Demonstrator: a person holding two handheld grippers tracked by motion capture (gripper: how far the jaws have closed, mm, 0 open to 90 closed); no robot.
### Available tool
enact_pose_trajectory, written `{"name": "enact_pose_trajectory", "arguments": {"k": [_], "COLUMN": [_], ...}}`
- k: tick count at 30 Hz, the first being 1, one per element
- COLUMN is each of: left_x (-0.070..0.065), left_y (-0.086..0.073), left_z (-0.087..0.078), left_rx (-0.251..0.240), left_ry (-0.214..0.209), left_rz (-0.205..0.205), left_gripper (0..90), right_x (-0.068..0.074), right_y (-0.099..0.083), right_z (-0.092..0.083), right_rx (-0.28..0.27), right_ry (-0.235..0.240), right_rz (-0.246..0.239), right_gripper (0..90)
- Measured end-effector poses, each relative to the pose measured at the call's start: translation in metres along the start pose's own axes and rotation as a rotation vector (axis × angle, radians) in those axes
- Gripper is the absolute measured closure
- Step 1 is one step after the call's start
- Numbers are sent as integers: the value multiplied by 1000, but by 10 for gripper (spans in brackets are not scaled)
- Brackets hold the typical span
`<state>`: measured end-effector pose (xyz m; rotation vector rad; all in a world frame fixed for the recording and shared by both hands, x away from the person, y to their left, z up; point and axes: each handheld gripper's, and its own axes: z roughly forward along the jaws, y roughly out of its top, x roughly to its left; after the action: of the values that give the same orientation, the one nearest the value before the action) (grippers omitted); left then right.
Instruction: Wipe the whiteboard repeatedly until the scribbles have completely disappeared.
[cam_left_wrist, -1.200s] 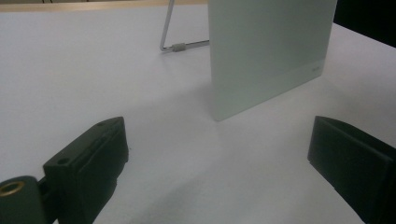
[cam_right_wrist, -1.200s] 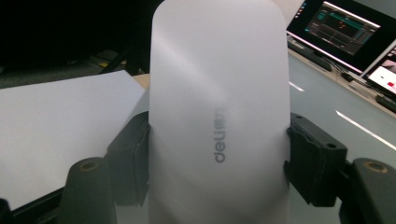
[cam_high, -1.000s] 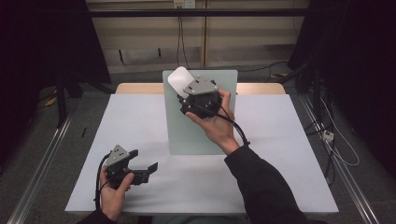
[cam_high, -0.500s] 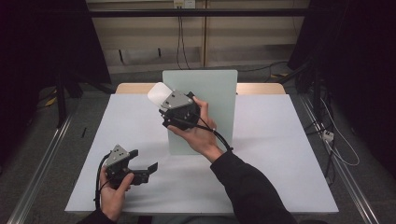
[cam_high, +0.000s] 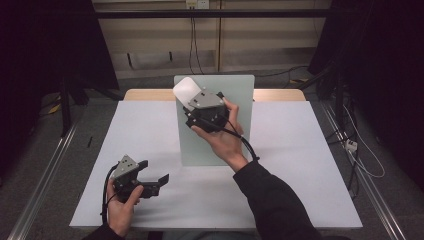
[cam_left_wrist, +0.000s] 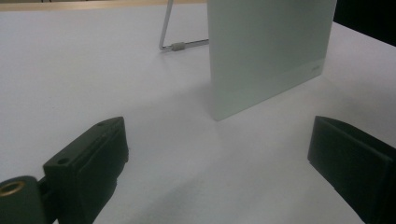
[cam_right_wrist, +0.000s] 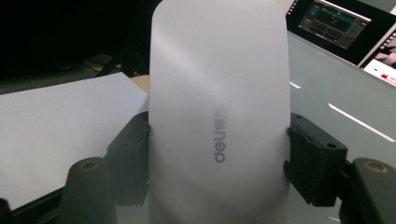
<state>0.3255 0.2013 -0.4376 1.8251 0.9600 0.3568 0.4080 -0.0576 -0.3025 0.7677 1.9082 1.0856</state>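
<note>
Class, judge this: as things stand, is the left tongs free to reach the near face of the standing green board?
Probably yes. The left tongs stand open and hold nothing, and bare white table lies between them and the green board.

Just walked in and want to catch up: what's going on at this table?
A person works with two handheld grippers. The right gripper is clamped on a white eraser block, holding it against the upright pale green board. The left gripper rests open and empty, low over the white table.
</note>
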Motion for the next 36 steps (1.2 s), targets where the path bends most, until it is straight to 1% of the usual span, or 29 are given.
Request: {"name": "enact_pose_trajectory", "arguments": {"k": [2,9,12,13,14,17,23,24,26,27,29,30,32,33,35,36], "left_x": [0,0,0,0,0,0,0,-1,0,0,0,0,0,0,1,1], "left_y": [0,0,0,0,0,0,0,0,-1,0,-1,-1,-1,-1,-1,-2], "left_z": [1,1,1,1,1,1,1,1,1,1,2,2,3,3,2,2], "left_rx": [1,2,1,1,10,8,8,-2,-2,8,9,8,2,6,9,7], "left_ry": [2,3,3,3,4,3,5,5,3,6,5,2,3,7,6,6], "left_rz": [-7,-8,-4,-6,4,5,1,-12,-12,-1,-1,0,-14,-13,-15,-14], "left_gripper": [49,49,49,49,49,49,49,49,49,49,49,49,49,49,49,49], "right_x": [-8,-28,-37,-40,-42,-48,-64,-67,-73,-75,-80,-82,-84,-85,-83,-82], "right_y": [-4,-17,-25,-27,-29,-34,-44,-46,-51,-53,-58,-60,-64,-66,-67,-68], "right_z": [-5,-20,-27,-29,-30,-35,-46,-48,-53,-55,-59,-61,-65,-67,-69,-69], "right_rx": [-3,-5,-6,-6,-6,-1,0,0,3,3,11,13,8,6,11,12], "right_ry": [-10,-57,-75,-81,-88,-102,-141,-147,-161,-166,-181,-182,-179,-170,-163,-150], "right_rz": [19,47,78,81,89,90,120,123,135,140,147,150,162,168,161,159], "right_gripper": [314,314,314,314,314,314,314,314,314,314,314,314,314,314,314,313]}}
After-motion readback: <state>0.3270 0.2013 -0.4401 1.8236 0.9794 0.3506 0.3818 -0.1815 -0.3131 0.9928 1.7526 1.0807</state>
